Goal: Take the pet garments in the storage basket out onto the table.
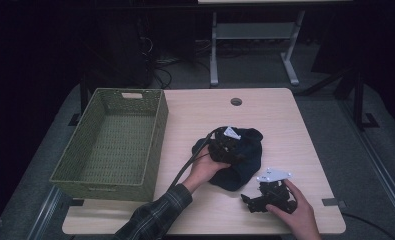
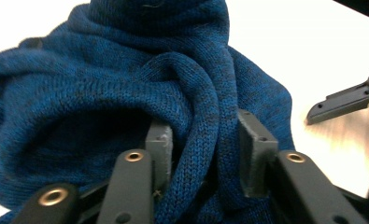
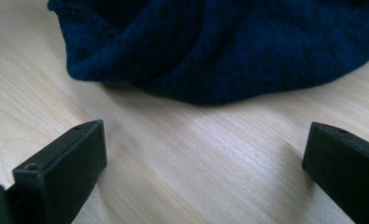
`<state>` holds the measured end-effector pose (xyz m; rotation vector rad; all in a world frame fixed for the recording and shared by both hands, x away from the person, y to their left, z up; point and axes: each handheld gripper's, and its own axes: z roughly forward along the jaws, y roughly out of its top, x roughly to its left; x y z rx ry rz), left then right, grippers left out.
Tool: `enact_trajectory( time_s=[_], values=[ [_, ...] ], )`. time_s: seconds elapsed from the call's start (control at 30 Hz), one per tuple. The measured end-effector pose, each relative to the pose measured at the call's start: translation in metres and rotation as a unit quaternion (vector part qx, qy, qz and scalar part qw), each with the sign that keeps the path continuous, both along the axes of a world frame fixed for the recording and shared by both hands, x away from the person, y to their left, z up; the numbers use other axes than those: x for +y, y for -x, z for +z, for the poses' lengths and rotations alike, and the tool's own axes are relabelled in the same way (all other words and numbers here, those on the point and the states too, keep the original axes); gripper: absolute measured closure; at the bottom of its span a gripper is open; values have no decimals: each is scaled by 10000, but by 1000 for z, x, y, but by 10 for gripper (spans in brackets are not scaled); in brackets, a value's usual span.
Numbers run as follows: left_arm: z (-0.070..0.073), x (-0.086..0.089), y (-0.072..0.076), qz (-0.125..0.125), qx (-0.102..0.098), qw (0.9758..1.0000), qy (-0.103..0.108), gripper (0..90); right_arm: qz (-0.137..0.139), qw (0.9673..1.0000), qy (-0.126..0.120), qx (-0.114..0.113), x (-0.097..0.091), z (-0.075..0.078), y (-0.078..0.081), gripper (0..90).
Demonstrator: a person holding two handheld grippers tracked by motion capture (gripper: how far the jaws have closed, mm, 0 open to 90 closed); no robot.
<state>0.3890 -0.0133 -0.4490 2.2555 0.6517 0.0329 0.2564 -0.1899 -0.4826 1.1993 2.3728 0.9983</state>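
Dark blue knitted garment [image 1: 237, 160], bunched in a soft heap, lies on the pale wooden table [image 1: 285, 120] a little right of the woven green basket [image 1: 112, 142], which stands empty at the table's left side. The left gripper [image 2: 205, 154] is down on top of the heap, its jaws partly closed around a thick rolled fold of the knit (the fold runs up between the two pads, away from the camera). The right gripper [image 3: 203, 158] rests low on the table just in front of the heap's near edge, jaws spread wide with nothing between them, bare wood below. Judging by this, the left hand is the nearer one and already has the cloth; the basket lies to its left, so a lift and a carry leftward looks the likely way.
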Motion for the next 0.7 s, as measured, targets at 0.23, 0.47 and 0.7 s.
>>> enact_trajectory(
  time_s=[0.23, 0.47, 0.7],
  values=[
    [10, 4, 2, -15, -158, 9998, 105, 363, 2, 10000, 2, 9, 0, 0, 0, 0],
    [19, 9, 9, -14, -320, 9995, 55, 260, 11, 10000, 2, 8, 0, 0, 0, 0],
    [33, 21, 14, -21, -421, 9991, 85, 153, 8, 10000, 3, 16, 0, 0, 0, 0]
  ],
)
